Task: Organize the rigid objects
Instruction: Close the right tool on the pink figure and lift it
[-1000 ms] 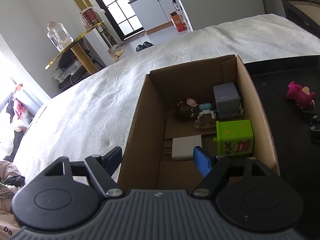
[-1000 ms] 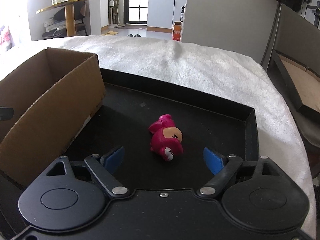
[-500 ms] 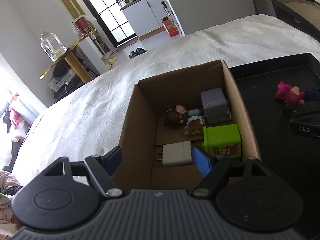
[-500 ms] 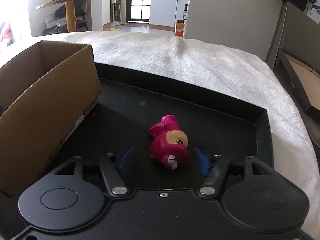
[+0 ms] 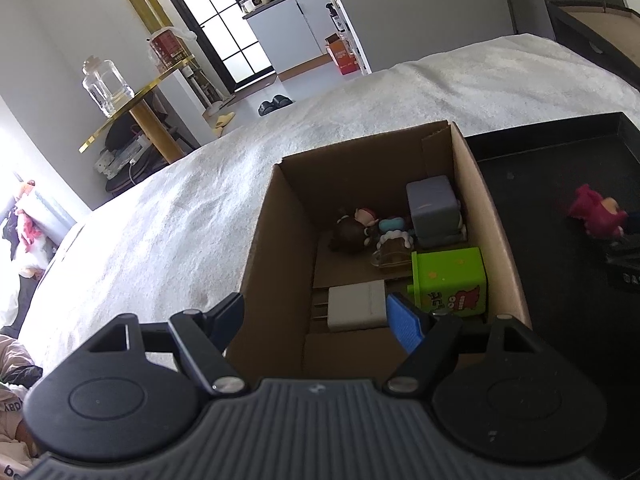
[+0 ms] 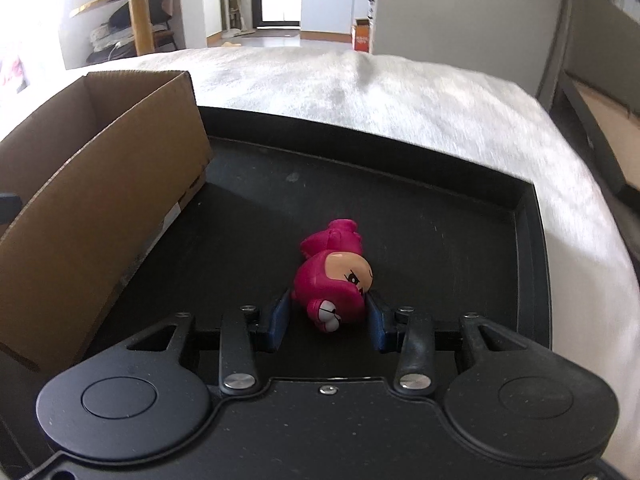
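A pink toy figure [image 6: 333, 276] lies on the black tray [image 6: 440, 216]. My right gripper [image 6: 329, 312] is shut on it, with a blue pad pressing each side of its head. The figure also shows in the left wrist view [image 5: 598, 218]. A cardboard box [image 5: 276, 236] stands at the tray's left edge. In it lie a white charger [image 5: 356, 306], a green box toy [image 5: 450, 280], a grey cube [image 5: 434, 210] and small figurines [image 5: 362, 228]. My left gripper [image 5: 320, 316] is open and empty above the box's near-left corner.
The box and tray rest on a white fuzzy cover [image 5: 160, 240]. The box's right wall [image 6: 104, 204] stands just left of my right gripper. A side table with a glass jar [image 5: 106, 88] is far left. A dark chair [image 6: 592, 64] is at the right.
My right gripper moved forward around the pink figure and closed on its head. My left gripper stayed open and shifted slightly over the box.
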Available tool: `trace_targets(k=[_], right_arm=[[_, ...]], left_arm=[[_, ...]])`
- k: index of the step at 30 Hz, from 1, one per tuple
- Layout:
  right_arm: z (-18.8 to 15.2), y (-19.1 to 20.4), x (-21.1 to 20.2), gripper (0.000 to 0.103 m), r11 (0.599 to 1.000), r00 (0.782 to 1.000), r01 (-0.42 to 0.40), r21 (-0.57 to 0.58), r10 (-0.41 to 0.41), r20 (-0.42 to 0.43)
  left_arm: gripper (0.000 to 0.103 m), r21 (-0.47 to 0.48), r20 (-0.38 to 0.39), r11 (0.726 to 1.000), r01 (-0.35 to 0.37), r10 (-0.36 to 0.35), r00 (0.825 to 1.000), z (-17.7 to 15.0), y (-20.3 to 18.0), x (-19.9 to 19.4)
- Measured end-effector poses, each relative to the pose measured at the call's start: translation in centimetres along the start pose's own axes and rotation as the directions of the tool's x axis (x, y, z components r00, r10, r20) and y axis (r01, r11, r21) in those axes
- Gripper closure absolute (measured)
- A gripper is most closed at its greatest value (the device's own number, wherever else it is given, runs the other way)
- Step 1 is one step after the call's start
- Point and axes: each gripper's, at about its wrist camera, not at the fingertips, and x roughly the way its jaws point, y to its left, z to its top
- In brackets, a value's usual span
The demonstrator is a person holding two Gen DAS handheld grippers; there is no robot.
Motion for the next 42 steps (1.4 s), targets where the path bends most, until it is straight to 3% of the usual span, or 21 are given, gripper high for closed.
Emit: trace_targets(k=[13,17,28,33,36,38,42], right_arm=[[-2.4,-0.9,-1.9,0.063,0.998,0.997,0.039,0.054,-0.036,-0.065],[-2.1,0.1,-1.8,0.054,0.995,0.993,0.101,0.010,-0.100,-0.060],[-2.0,2.6,-1.2,0.046,0.982,0.983,0.183,-0.050,-0.184,-0.022],[-1.7,3.4,-1.0,0.046,0.970,0.975,0.220,-0.099,-0.221,-0.001],[-1.5,3.4,-1.0,0.051,0.969,0.975,0.219,-0.114,-0.221,-0.004],[-1.5,3.7,-0.9,0.060,0.963,0.974,0.226,-0.149,-0.229,-0.002],[-1.4,4.2,-1.3,0.060,0.959,0.973,0.229,-0.166,-0.231,0.006]], left_arm=[[0.026,-0.025,0.009,1.000,0.006,-0.006,1.000,-0.1,0.4,-0.3],[0.026,-0.031,0.013,1.000,0.004,-0.004,1.000,-0.2,0.5,-0.4],[0.026,-0.050,0.007,0.999,0.017,-0.017,1.000,-0.5,1.0,-0.1],[0.026,-0.062,0.010,0.998,0.026,-0.026,1.000,-0.4,1.5,0.1],[0.026,-0.076,0.009,0.997,0.033,-0.033,0.999,-0.7,1.8,0.1],[0.026,-0.085,0.008,0.996,0.035,-0.034,0.999,-1.0,2.1,0.1],[0.026,-0.105,0.019,0.994,0.045,-0.043,0.999,-1.2,2.8,-0.3]])
